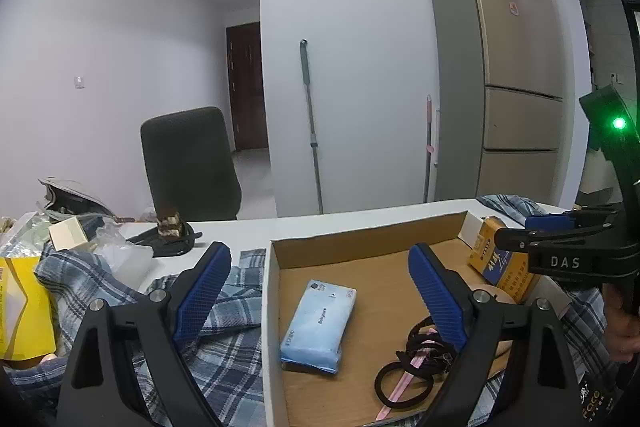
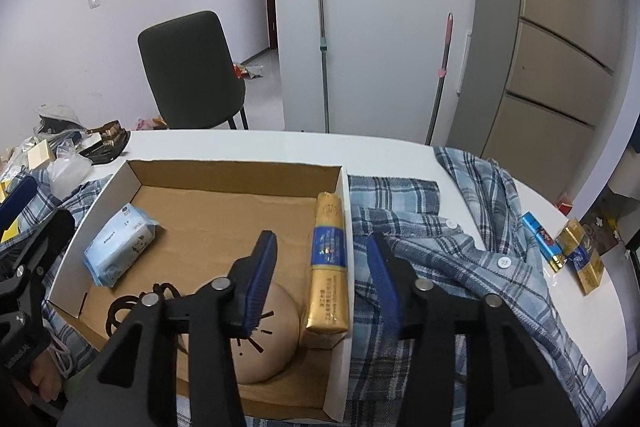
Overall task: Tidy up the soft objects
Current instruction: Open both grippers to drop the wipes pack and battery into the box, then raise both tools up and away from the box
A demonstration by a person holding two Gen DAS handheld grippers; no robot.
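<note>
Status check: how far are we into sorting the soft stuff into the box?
Done: the cardboard box already holds a blue wipes pack, black hair ties, a beige round cushion and a gold packet. In hand: nothing; the left gripper and the right gripper both stand open and empty over the box. Left: the plaid shirt still lies on the table outside it.
</note>
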